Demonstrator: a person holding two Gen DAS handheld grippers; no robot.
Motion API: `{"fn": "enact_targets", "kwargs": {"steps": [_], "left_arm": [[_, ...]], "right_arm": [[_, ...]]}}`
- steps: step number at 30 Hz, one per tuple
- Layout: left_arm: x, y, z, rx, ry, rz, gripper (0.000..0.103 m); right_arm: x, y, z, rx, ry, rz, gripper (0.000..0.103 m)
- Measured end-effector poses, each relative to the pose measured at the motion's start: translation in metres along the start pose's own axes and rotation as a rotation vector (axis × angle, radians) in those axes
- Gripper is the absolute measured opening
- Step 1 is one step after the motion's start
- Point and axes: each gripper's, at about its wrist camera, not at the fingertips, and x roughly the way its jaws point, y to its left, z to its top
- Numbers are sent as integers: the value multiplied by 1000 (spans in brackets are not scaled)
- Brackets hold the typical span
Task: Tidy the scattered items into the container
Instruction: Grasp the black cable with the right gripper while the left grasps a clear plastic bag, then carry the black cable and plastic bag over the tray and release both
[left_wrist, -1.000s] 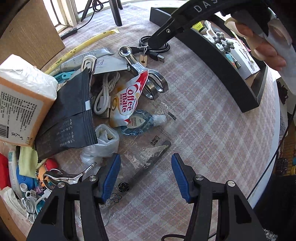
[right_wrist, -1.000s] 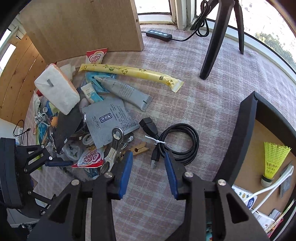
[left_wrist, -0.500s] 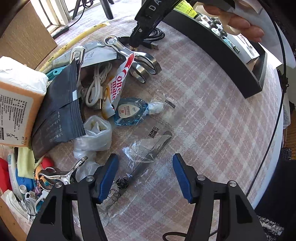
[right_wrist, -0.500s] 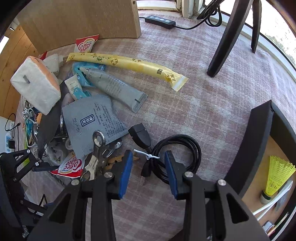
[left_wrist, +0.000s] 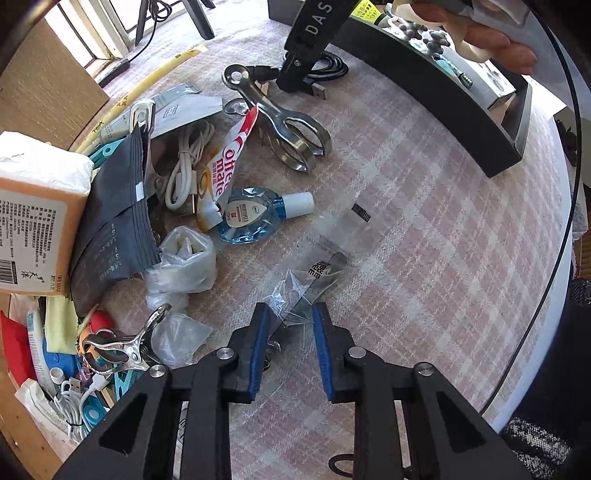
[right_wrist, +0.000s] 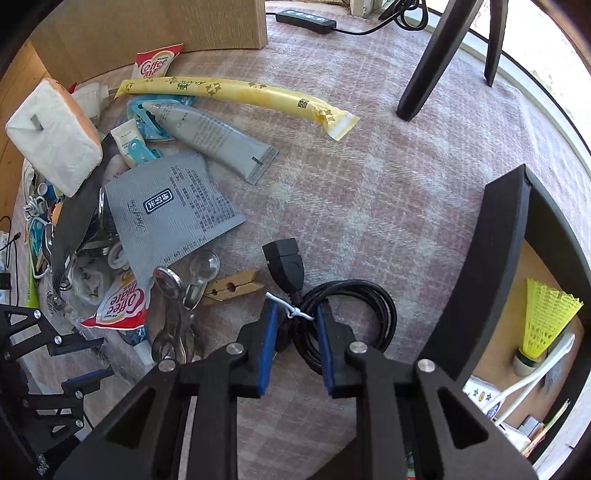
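On the pink checked cloth, the left gripper has its 2 blue fingers spread around a crinkly clear plastic bag, not squeezing it. The right gripper has its fingers spread on both sides of the coiled black cable, at its white tie. Farther off on the right stands the black container, with a yellow shuttlecock inside.

Cluttered plaid tablecloth, black container
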Motion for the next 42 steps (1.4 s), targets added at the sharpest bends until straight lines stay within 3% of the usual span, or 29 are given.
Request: {"fn": "enact_targets", "kwargs": {"steps": [2,14,22,28,35,42], "left_arm": [[-4,-5,-3,-10,-8,-14,14],[-50,6,-8,-195,-87,-93,10],[-75,56,1,-263,-141,-111,10],[-59,41,57,-236,-190,-132,10],[-66,-2,126,-145,-237,-161,10],[-74,-58,187,-58,-276,-236,10]], "right_arm": [[-2,-1,-4,22,-6,11,16],[-41,-4,-34,77,-90,100,15],[-85,-20,-55,92,-138,108,15],[-122,-46,-78,133,-187,72,15],[-144,-117,-120,300,-215,10,15],[-155,-188,-176,473,-225,-48,15]]}}
